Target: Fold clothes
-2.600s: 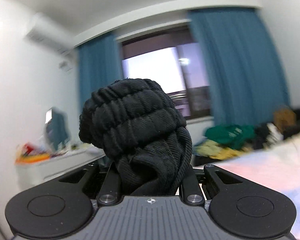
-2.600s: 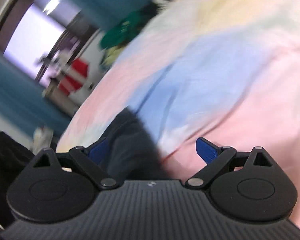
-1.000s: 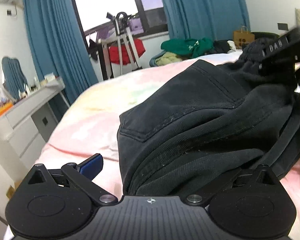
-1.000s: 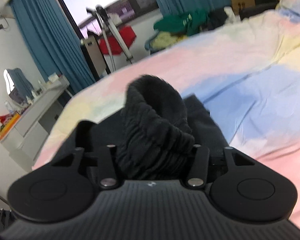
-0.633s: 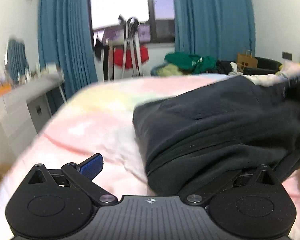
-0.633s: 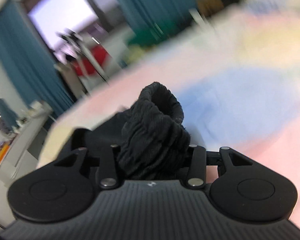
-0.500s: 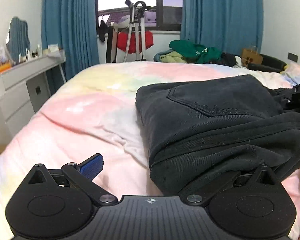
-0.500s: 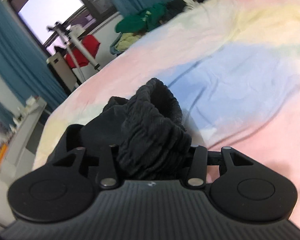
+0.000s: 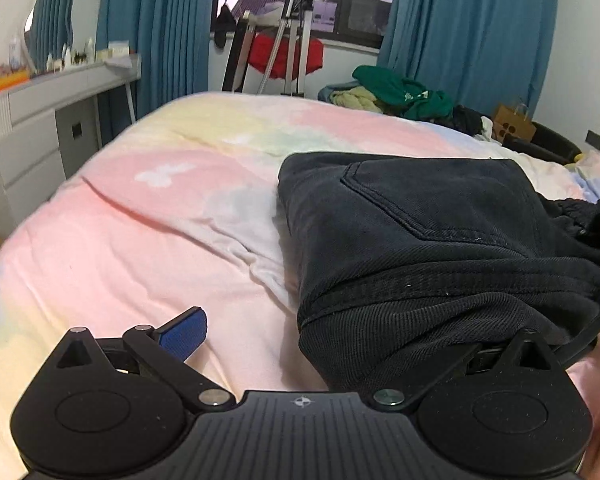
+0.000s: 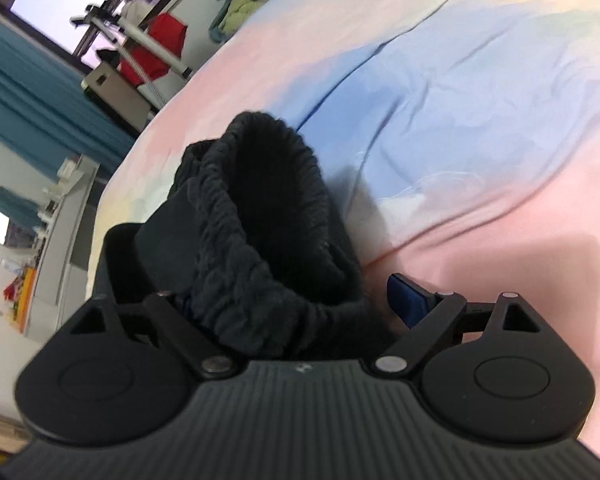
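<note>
While blue curtains [image 9: 472, 32], a white dresser [image 9: 32, 128] and a clothes heap [image 9: 396, 94] ring the pastel bed [image 9: 148, 220], folded black trousers [image 9: 440, 240] lie there — left gripper [image 9: 340, 332] released, right gripper [image 10: 296, 300] opening around their bunched waistband [image 10: 268, 208].

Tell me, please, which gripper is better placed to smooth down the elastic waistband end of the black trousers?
Right. The right gripper has the bunched waistband between its opening jaws, no longer pinched. The left gripper, jaws wide, sits at the folded edge of the black trousers, away from the waistband.
</note>
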The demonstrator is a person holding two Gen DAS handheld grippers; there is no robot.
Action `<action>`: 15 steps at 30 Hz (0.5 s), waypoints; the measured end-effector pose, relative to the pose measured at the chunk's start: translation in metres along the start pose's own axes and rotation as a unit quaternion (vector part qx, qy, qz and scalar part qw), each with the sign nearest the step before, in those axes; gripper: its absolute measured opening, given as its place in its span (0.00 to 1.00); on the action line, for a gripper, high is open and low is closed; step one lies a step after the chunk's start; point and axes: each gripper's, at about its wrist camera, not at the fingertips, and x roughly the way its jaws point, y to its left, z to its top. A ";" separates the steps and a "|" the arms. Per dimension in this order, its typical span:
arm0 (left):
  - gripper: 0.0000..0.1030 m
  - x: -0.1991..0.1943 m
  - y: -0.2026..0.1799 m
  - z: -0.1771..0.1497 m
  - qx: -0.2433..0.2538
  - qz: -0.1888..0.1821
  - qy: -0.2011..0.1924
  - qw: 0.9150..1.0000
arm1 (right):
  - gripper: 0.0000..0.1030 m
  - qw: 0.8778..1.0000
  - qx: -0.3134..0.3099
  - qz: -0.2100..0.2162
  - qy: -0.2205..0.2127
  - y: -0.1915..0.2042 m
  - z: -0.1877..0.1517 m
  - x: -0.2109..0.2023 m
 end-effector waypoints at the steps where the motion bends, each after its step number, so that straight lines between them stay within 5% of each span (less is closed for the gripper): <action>1: 1.00 0.001 0.000 0.000 -0.002 -0.001 0.002 1.000 | 0.91 1.000 0.001 0.010 0.011 0.001 -0.001 0.003; 8: 1.00 0.010 0.002 0.000 -0.026 0.007 0.013 1.000 | 0.92 0.994 -0.005 0.109 -0.025 0.015 -0.015 -0.020; 15: 1.00 0.008 -0.002 0.000 -0.020 0.005 0.021 1.000 | 0.83 0.999 -0.024 0.039 -0.017 0.020 -0.025 -0.009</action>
